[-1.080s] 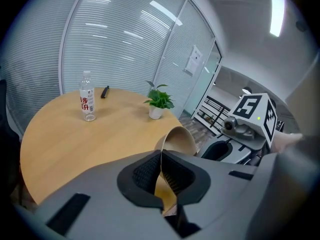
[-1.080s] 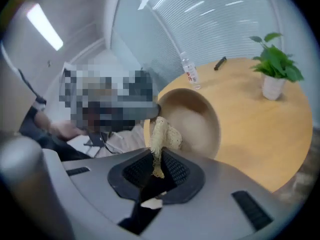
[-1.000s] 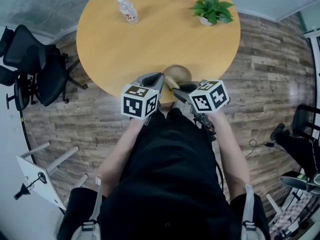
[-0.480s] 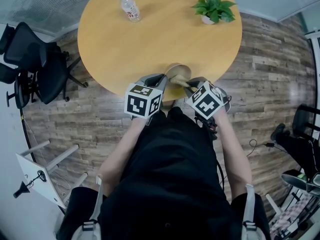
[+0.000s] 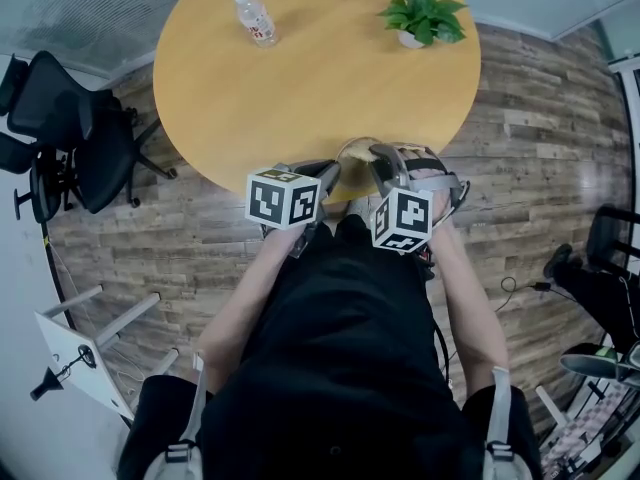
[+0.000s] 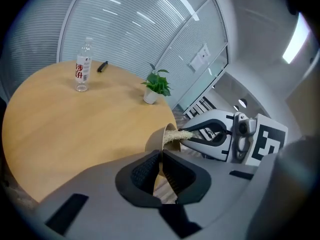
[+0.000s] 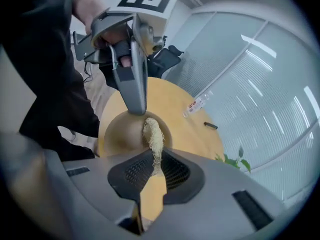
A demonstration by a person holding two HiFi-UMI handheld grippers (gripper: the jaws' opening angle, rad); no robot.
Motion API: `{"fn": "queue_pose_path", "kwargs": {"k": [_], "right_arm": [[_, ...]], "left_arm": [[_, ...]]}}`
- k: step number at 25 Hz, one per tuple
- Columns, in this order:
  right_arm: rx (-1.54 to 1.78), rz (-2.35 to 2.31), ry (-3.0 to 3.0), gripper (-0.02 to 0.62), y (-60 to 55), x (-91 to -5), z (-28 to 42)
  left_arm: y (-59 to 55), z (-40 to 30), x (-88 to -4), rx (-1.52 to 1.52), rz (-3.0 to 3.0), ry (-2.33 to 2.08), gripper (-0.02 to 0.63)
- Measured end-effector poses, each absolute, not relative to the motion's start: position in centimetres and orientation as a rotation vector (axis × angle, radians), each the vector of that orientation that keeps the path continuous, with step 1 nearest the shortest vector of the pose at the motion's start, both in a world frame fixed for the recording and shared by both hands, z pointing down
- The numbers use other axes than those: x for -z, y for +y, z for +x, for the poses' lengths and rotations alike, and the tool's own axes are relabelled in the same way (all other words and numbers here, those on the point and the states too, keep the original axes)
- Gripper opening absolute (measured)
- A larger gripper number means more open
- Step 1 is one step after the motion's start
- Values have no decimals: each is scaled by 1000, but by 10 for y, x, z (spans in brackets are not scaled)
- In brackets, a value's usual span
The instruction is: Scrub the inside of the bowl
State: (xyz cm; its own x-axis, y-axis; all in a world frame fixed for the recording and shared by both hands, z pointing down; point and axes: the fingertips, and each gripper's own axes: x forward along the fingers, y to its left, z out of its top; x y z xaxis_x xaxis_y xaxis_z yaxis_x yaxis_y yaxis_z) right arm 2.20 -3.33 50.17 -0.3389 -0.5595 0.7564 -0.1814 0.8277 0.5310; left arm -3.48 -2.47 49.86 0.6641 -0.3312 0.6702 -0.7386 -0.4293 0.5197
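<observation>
Well, closest to me, my left hand-held gripper [image 6: 161,158] is squeezed almost all the way together, and it pinches the thin rim of the brown bowl [image 7: 120,131]. My right hand-held gripper [image 7: 152,160] is squeezed tight on a pale, stringy scrubber [image 7: 153,134]. The scrubber pokes out past the jaws, and its far end is inside the bowl. The two hand-held grippers are close together, one on each side of the bowl. The bowl is at the near edge of the round, yellow-brown bench [image 5: 300,78], right in front of me. I cannot tell if it sits flat on the bench. Farther back, a water bottle [image 5: 256,18] stands up on the far left part of the bench, with a small dark thing [image 6: 102,66] lying near it. A green plant [image 5: 422,13] in a white pot stands on the far right part. Black chairs [image 5: 70,128] wait on the wood floor [image 5: 540,138] off to the left.
</observation>
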Motion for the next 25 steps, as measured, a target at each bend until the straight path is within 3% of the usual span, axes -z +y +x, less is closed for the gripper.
{"fn": "queue_pose_path", "kwargs": {"k": [5,18,25], "right_arm": [[275,567,-1953,46,-35,-511,22],[-917,983,-2300,46,-31,-506,52],[-1064,1151,-2254,46,-31,-504,81]], "left_arm": [[-27,-37,-505,-470,1930,-802,28],[-23,-80,-575,-257,1595,-822,26],[-28,-83,-594,-207,1579,-813,26]]}}
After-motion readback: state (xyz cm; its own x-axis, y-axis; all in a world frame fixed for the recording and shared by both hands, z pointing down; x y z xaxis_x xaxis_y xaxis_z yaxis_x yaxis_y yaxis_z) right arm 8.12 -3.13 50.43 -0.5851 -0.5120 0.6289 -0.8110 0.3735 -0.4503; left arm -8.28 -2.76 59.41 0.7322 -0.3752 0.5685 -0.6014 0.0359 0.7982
